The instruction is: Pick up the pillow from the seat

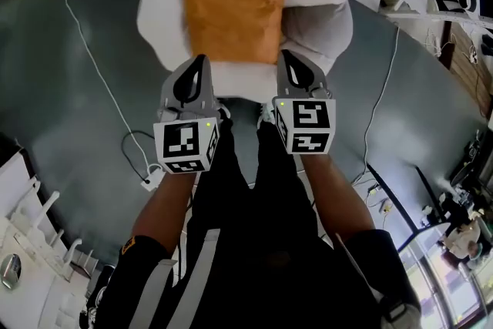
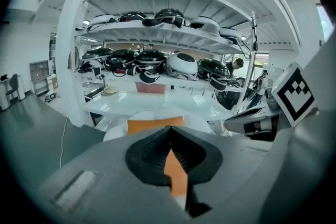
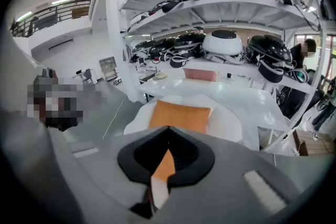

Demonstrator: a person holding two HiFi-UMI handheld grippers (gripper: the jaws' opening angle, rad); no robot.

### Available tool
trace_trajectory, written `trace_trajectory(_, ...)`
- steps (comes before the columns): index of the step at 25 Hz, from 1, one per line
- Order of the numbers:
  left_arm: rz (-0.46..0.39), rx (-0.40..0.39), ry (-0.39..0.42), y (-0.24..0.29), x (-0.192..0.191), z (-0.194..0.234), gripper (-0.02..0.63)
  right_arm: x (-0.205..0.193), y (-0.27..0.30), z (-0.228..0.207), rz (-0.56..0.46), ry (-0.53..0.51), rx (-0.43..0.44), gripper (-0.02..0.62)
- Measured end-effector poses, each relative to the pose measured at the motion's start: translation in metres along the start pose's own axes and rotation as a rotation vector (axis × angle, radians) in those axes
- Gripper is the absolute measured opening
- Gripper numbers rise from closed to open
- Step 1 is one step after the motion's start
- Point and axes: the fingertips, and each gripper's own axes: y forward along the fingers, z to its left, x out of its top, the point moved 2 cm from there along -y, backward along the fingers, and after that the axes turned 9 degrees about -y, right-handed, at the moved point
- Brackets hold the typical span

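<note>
While left gripper [image 1: 199,62] and right gripper [image 1: 287,58] are pressed together, a rectangular orange pillow [image 1: 231,2] tops the seat [image 1: 158,11].

Light bright, even and diffuse, indoor; no hard shadows anywhere. Head view: white seat [image 1: 158,4] close to blown out. Orange pillow [image 1: 231,0] well exposed, faint shading in its creases. Grey floor [image 1: 46,88] carries a dull sheen. Person's dark clothing [image 1: 254,243] swallows detail. All three views fisheye: black corners, straight lines bowed near the edges. Right gripper view: shelves [image 3: 220,5] curve into arcs, a strip light [image 3: 60,1] glows upper left. Left gripper [image 2: 169,129] and right gripper [image 3: 168,128] bodies, close to the lens, soft and out of focus; background sharper.
</note>
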Motion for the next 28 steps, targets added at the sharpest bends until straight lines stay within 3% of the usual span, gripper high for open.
trace_trajectory(4, 0.033, 0.006, -0.005, 0.027, -0.020, 0.024, 0.005, -0.024, 0.034, 0.000, 0.057, 0.032, 0.001, 0.005)
trace_trajectory(5, 0.043, 0.004, -0.012, 0.034, -0.026, 0.029, 0.069, -0.030, 0.042, -0.001, 0.068, 0.038, 0.001, 0.005)
trace_trajectory(7, 0.064, 0.005, -0.024, 0.049, -0.038, 0.039, 0.084, -0.041, 0.059, -0.002, 0.088, 0.050, 0.008, 0.005)
trace_trajectory(8, 0.073, 0.008, -0.025, 0.057, -0.044, 0.043, 0.084, -0.047, 0.068, -0.004, 0.098, 0.059, 0.015, 0.021)
trace_trajectory(9, 0.082, 0.012, -0.026, 0.065, -0.050, 0.047, 0.084, -0.054, 0.077, -0.005, 0.108, 0.069, 0.023, 0.112)
trace_trajectory(28, 0.318, 0.102, -0.066, 0.185, -0.182, 0.130, 0.162, -0.159, 0.212, -0.030, 0.244, 0.154, -0.005, 0.181)
